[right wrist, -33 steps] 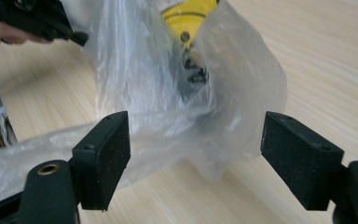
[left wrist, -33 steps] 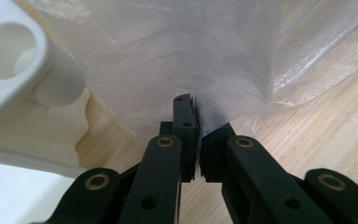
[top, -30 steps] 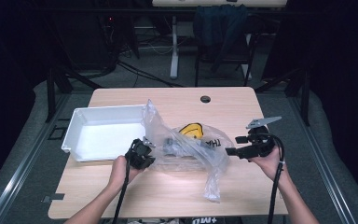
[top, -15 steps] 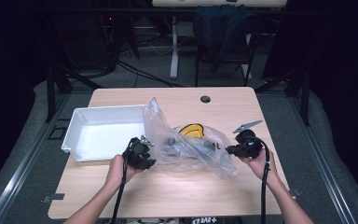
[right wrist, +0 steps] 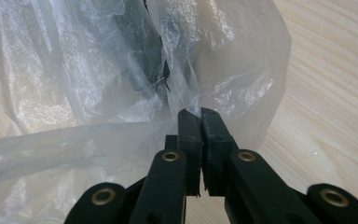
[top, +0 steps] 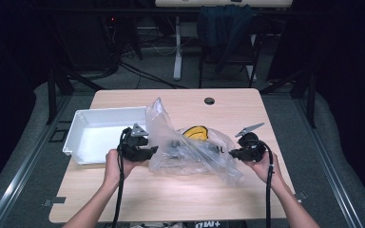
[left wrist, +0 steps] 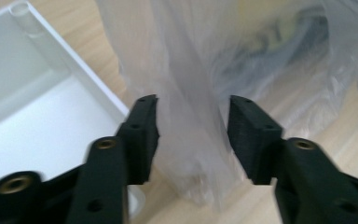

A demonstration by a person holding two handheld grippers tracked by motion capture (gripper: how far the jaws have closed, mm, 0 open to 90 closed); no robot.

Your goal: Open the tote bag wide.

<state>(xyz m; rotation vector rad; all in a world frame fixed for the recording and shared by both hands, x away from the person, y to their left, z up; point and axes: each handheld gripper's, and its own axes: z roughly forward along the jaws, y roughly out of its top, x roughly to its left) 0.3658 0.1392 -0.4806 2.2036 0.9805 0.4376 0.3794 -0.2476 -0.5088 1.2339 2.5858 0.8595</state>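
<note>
A crumpled clear plastic bag (top: 190, 154) lies mid-table with dark parts and a yellow item (top: 196, 132) inside. My left gripper (top: 149, 152) is at the bag's left end. In the left gripper view its jaws (left wrist: 193, 135) stand open after just opening, and a fold of the bag (left wrist: 186, 84) hangs loose between them without being pressed. My right gripper (top: 232, 153) is at the bag's right end. In the right gripper view it (right wrist: 200, 114) is shut on a pinch of the bag's film (right wrist: 98, 84).
A white tray (top: 83, 116) sits at the table's left, right behind my left gripper, and its wall (left wrist: 88, 79) shows in the left gripper view. A round cable hole (top: 209, 100) is near the far edge. Bare wood lies in front of the bag.
My right gripper came in leftward and down to the bag's right edge and closed on the film. My left gripper let go of the bag, opened and rose a little.
</note>
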